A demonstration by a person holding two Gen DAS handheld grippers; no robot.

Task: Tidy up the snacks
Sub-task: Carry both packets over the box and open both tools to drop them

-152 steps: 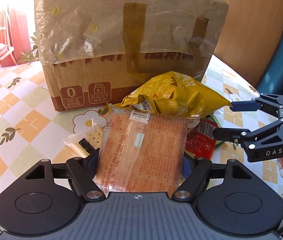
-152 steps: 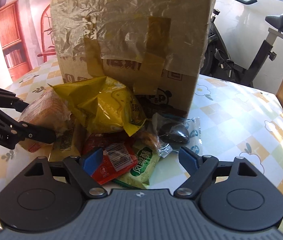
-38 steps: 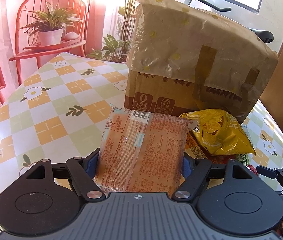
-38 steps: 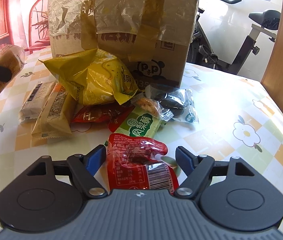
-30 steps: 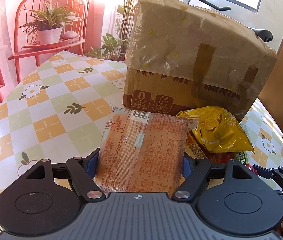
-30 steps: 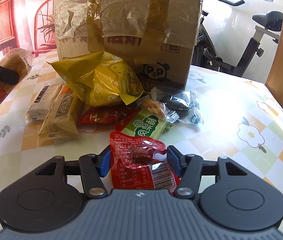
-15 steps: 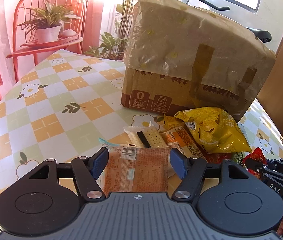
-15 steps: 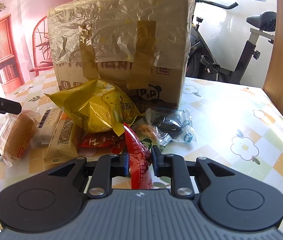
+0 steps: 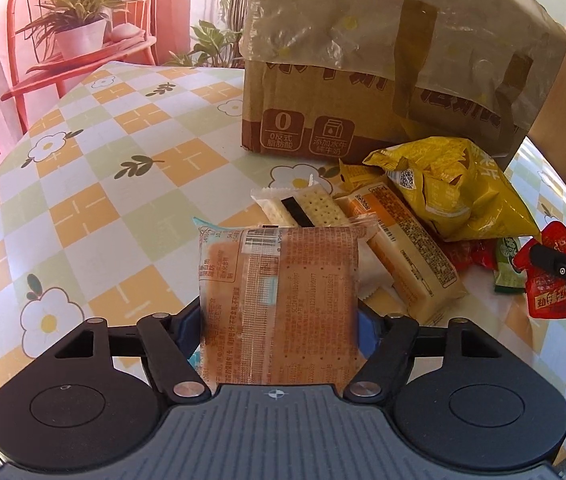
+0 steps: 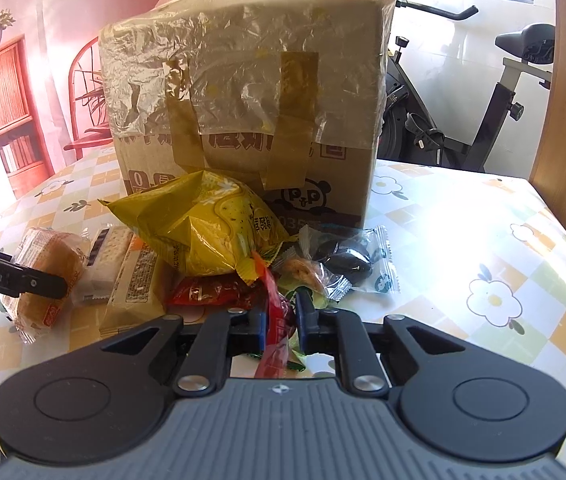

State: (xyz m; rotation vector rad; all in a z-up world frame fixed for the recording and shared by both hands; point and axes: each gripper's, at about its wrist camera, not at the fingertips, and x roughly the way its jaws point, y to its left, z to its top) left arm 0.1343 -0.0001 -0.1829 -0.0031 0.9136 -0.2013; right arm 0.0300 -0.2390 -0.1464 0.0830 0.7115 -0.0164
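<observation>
Cardboard box (image 9: 383, 80), taped and film-wrapped, stands dead ahead of both grippers at the far side of the checked table (image 9: 83, 208). Snack pile sits btwn box and grippers: yellow chip bag (image 10: 203, 224) biggest, just fwd-left of the right gripper (image 10: 281, 322) and leaning on the box; cracker pack (image 9: 307, 208) and tan bar pack (image 9: 407, 248) lie fwd-right of the left gripper (image 9: 279, 320).

Orange bread pack (image 9: 279, 300) sits btwn the left gripper's fingers, which press its two side edges, so it looks gripped, though it's low and may rest on the table. Its long axis runs fwd along the fingers, barcode end pointing away toward the box, flat printed face up.

Red sachet (image 10: 277, 320) is pinched edge-on in the right gripper, fingers nearly closed on it. In the left view it hangs w/ long axis roughly vertical, top corner up, label face toward the left gripper.

Small stuff: dark candy pack (image 10: 347, 258) fwd-right of the right gripper, green sachet (image 9: 505, 264) beside the red one.

Risks, as I judge them: bread pack is soft and slick film, so a side squeeze could crush it or let it slide out nose-first if tilted. Sachet is held by a thin edge and could twist or slip w/ a fast swing. Either gripper swinging low may snag the chip bag and scatter the pile.
</observation>
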